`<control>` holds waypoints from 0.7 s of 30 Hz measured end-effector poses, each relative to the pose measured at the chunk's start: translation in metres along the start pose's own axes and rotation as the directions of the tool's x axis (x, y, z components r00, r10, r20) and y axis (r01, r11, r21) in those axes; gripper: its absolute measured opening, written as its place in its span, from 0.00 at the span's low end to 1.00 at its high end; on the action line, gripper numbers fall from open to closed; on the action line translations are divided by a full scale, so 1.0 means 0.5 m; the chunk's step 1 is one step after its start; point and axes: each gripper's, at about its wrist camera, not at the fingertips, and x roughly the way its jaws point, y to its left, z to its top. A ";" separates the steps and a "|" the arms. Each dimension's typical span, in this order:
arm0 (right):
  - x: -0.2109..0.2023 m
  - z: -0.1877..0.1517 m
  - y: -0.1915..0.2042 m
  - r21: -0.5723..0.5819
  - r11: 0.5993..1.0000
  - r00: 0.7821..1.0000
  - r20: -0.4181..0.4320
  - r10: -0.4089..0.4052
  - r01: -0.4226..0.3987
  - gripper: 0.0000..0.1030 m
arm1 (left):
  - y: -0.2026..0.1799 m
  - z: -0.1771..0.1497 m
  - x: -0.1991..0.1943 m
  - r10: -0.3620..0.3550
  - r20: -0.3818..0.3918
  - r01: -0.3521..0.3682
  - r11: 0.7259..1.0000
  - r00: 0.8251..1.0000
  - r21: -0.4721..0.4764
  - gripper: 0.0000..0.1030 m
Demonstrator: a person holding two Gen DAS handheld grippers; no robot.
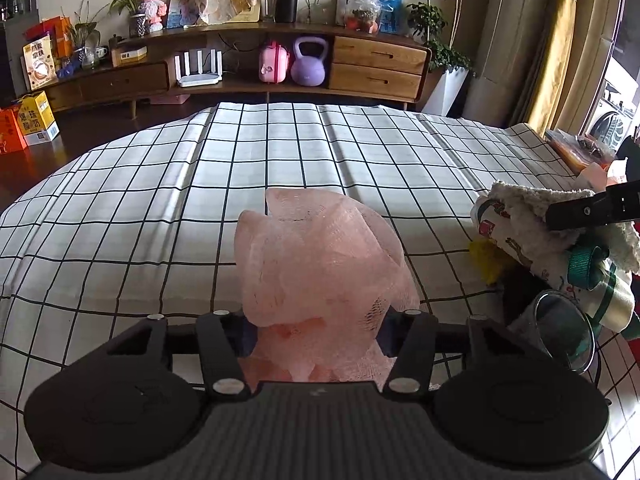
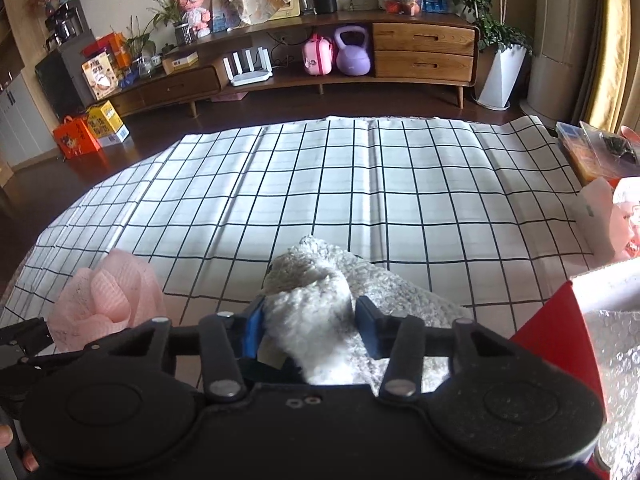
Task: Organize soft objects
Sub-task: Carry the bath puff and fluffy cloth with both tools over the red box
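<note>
A pink mesh bath puff (image 1: 316, 256) rests on the checked tablecloth (image 1: 280, 152), and my left gripper (image 1: 316, 332) is shut on its lower part, a blue pad pressed in on each side. In the right wrist view the same puff (image 2: 108, 300) sits at the lower left. A white fluffy cloth (image 2: 312, 304) is bunched between the blue pads of my right gripper (image 2: 310, 328), which is shut on it. In the left wrist view that fluffy cloth (image 1: 524, 204) lies at the right, with one black finger (image 1: 592, 210) of the right gripper over it.
A clear glass (image 1: 560, 332), patterned fabric with a green ribbon (image 1: 584, 264) and a yellow item (image 1: 484, 256) crowd the right side. A red box with bubble wrap (image 2: 560, 320) and a pink paper bag (image 2: 604, 216) stand at the right. A wooden sideboard (image 2: 420, 52) runs beyond the table.
</note>
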 end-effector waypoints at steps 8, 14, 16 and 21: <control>-0.050 -0.003 -0.016 0.031 0.999 0.999 0.041 -0.013 0.012 0.19 | 0.003 0.012 -0.025 0.006 0.005 -0.006 1.000 1.000 -0.011 0.38; -0.117 0.002 -0.030 0.051 0.999 0.995 0.099 -0.007 0.002 0.18 | 0.009 0.028 -0.061 0.001 0.017 0.000 0.999 1.000 -0.048 0.36; -0.146 0.002 -0.038 0.058 0.998 0.993 0.117 0.004 -0.011 0.18 | 0.007 0.032 -0.079 -0.007 0.027 0.008 0.999 1.000 -0.047 0.36; -0.218 -0.009 -0.056 0.069 0.997 0.987 0.159 0.013 -0.024 0.18 | -0.003 0.043 -0.129 -0.031 0.044 0.032 0.999 0.999 -0.038 0.36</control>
